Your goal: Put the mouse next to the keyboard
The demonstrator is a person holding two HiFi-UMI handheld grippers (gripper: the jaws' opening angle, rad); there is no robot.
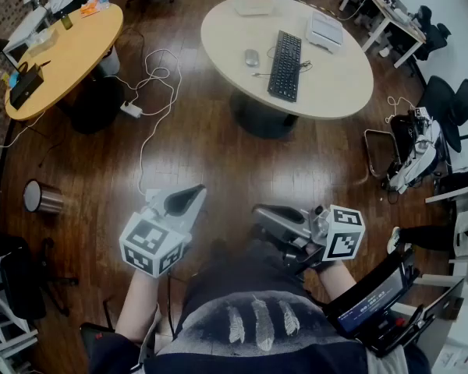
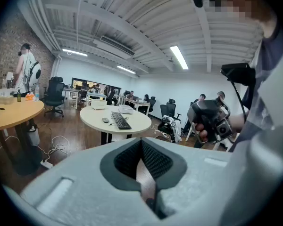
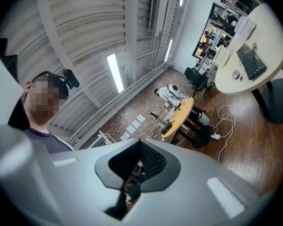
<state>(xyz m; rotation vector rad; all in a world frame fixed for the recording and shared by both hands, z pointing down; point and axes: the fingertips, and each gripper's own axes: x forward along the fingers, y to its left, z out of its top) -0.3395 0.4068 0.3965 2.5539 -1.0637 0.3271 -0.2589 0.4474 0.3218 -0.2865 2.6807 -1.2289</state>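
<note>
The mouse [image 1: 252,57] lies on the round table [image 1: 218,41], just left of the keyboard [image 1: 286,65] and apart from it. In both gripper views it is only a small blob. The left gripper view alone shows the hand around the right gripper [image 1: 259,212]. That gripper and the left gripper [image 1: 196,190], well short of the table, have jaws pressed together on nothing.

On the head cam the mouse [image 1: 252,57] is just a tiny grey blob on the round table [image 1: 335,84] — can't make out any buttons. My hands are mostly hidden under the left gripper [image 1: 195,192] and right gripper [image 1: 259,213] — only forearms show.
</note>
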